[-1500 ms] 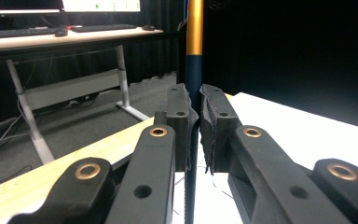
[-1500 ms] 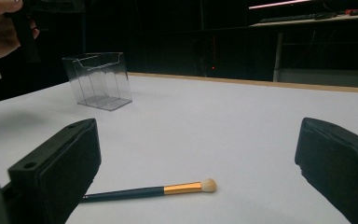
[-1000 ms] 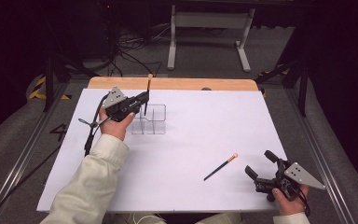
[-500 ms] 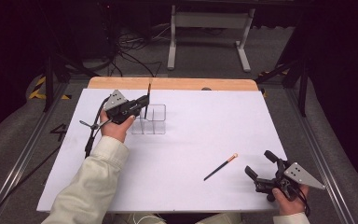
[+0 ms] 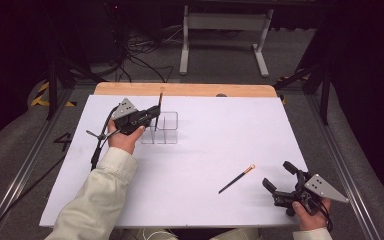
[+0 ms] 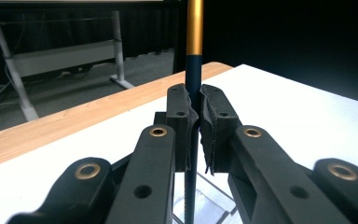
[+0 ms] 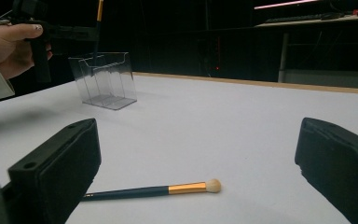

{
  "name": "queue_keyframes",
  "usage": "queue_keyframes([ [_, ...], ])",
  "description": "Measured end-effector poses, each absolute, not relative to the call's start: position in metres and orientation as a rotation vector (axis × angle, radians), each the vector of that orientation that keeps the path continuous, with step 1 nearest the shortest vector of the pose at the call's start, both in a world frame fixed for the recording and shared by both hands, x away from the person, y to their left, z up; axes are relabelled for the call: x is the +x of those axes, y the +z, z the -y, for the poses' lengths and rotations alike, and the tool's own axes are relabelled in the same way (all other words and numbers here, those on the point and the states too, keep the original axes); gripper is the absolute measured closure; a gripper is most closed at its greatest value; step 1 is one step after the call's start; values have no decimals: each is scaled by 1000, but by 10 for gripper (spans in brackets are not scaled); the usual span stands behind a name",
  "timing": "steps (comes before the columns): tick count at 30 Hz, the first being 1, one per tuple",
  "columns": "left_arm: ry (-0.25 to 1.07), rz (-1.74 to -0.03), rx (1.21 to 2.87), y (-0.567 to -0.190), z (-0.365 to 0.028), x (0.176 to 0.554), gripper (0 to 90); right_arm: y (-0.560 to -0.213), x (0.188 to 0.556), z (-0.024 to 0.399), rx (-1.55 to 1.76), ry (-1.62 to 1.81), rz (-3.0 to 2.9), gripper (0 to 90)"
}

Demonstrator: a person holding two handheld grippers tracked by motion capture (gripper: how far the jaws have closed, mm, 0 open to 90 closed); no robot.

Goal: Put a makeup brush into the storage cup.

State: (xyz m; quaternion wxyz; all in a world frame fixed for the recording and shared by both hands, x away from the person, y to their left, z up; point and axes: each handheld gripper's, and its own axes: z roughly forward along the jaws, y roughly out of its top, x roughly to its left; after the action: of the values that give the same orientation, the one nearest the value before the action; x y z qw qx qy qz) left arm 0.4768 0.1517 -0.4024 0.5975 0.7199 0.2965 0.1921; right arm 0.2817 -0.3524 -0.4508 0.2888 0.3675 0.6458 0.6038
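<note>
Two slim brushes (image 5: 237, 178), clear box (image 5: 166, 128)

Lab or recording studio: white-covered table (image 5: 220, 150), black curtains (image 5: 370, 60), cables (image 5: 135, 55) on grey floor (image 5: 220, 55), metal stand (image 5: 225, 25) behind.

My left gripper (image 5: 156, 111) sits toward the far-left part of the table, jaws pinched tight on a thin upright brush handle (image 6: 192, 88); left forearm in a pale sleeve (image 5: 97, 200) reaches in diagonally from the near edge. My right gripper (image 5: 276, 177) rests low by the near-right corner, jaws spread wide, nothing btwn them.
</note>
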Motion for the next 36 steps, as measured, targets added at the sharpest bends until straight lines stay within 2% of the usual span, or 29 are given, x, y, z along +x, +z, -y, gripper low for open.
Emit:
queue_keyframes([
  [1, 442, -684, 1670, -402, -152, 477, 815, -451, 282, 352, 980, 1610, -1725, 7],
  [4, 445, -677, 1642, -401, -151, 476, 527, -451, 282, 353, 980, 1609, -1728, 7],
  [8, 432, -667, 1669, -396, -155, 469, 377, -451, 283, 352, 983, 1615, -1728, 7],
  [17, 422, -617, 1661, -383, -169, 437, 298, -451, 291, 348, 976, 1618, -1744, 7],
  [26, 394, -588, 1668, -378, -180, 415, 164, -451, 295, 346, 970, 1618, -1753, 6],
  [30, 372, -623, 1669, -378, -191, 406, 170, -451, 298, 347, 973, 1616, -1756, 7],
  [36, 408, -621, 1653, -379, -205, 392, 165, -452, 303, 347, 982, 1603, -1765, 7],
])
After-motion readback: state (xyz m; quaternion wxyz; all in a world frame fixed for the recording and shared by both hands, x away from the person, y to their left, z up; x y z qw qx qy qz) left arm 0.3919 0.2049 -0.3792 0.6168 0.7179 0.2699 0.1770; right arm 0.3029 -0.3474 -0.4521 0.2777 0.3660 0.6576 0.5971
